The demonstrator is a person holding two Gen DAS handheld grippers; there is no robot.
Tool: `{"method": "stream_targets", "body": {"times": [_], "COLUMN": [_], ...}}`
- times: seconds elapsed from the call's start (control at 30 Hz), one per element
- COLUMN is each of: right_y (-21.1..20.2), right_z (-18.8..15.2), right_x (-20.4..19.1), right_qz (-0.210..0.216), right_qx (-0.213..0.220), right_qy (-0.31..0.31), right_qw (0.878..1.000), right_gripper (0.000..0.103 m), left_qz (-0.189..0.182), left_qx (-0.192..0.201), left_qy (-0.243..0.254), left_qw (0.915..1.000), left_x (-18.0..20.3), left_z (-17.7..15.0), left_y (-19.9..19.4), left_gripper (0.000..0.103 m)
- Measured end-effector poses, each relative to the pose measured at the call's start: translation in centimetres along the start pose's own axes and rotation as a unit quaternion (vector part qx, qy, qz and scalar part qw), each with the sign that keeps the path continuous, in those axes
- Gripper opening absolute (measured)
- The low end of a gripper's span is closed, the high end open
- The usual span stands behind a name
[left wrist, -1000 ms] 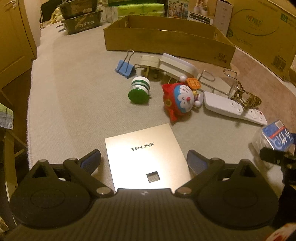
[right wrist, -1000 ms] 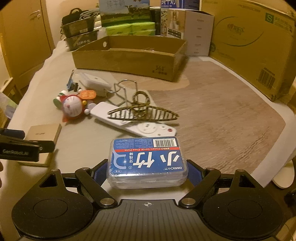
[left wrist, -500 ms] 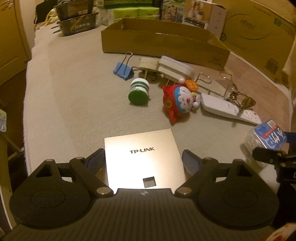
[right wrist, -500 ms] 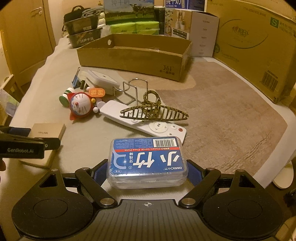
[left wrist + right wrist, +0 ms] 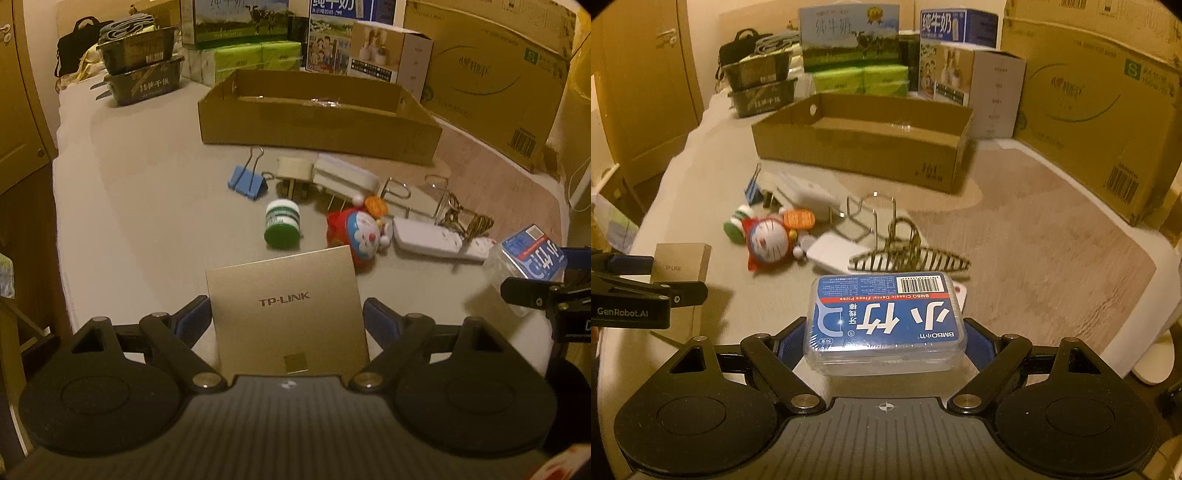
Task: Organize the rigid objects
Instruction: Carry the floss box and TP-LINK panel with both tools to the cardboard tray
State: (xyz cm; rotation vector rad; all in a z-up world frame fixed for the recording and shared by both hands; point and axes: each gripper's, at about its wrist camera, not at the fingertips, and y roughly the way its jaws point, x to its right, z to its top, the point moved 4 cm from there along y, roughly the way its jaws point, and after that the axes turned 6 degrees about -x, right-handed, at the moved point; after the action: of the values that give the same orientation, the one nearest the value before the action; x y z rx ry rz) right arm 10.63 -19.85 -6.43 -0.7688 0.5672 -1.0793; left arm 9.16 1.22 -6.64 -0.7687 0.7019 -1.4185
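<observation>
Both grippers are clamped on loads: left gripper on a gold box, right gripper on a floss case. Straight ahead of each lies the cardboard tray at the bed's far edge (its long side facing them), the right looking slightly nearer.

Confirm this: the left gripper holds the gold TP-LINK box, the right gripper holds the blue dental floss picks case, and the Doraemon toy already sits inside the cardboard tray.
Not quite. The Doraemon toy is not in the cardboard tray; it lies on the table in front of it, as the left wrist view shows. The rest holds: the left gripper holds the gold TP-LINK box, and the right gripper holds the blue dental floss picks case.
</observation>
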Motion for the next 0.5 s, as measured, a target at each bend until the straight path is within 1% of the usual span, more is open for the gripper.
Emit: {"method": "stream_targets", "body": {"times": [0.37, 0.5], "right_y": [-1.0, -0.9], "right_z": [1.5, 2.0], "right_x": [-0.4, -0.4], "right_qz": [-0.003, -0.001], "right_qx": [0.023, 0.024], "right_qy": [0.002, 0.002], "right_qw": [1.000, 1.000], "right_gripper": [0.085, 0.085], "left_qz": [-0.003, -0.007], "left_qx": [0.027, 0.036], "left_qy": [0.011, 0.018], "left_qw": [0.9996, 0.9992], "left_x": [-0.6, -0.9], "left_z": [1.6, 3.2], "left_y": [-1.2, -1.2], "left_gripper": [0.087, 0.087]}}
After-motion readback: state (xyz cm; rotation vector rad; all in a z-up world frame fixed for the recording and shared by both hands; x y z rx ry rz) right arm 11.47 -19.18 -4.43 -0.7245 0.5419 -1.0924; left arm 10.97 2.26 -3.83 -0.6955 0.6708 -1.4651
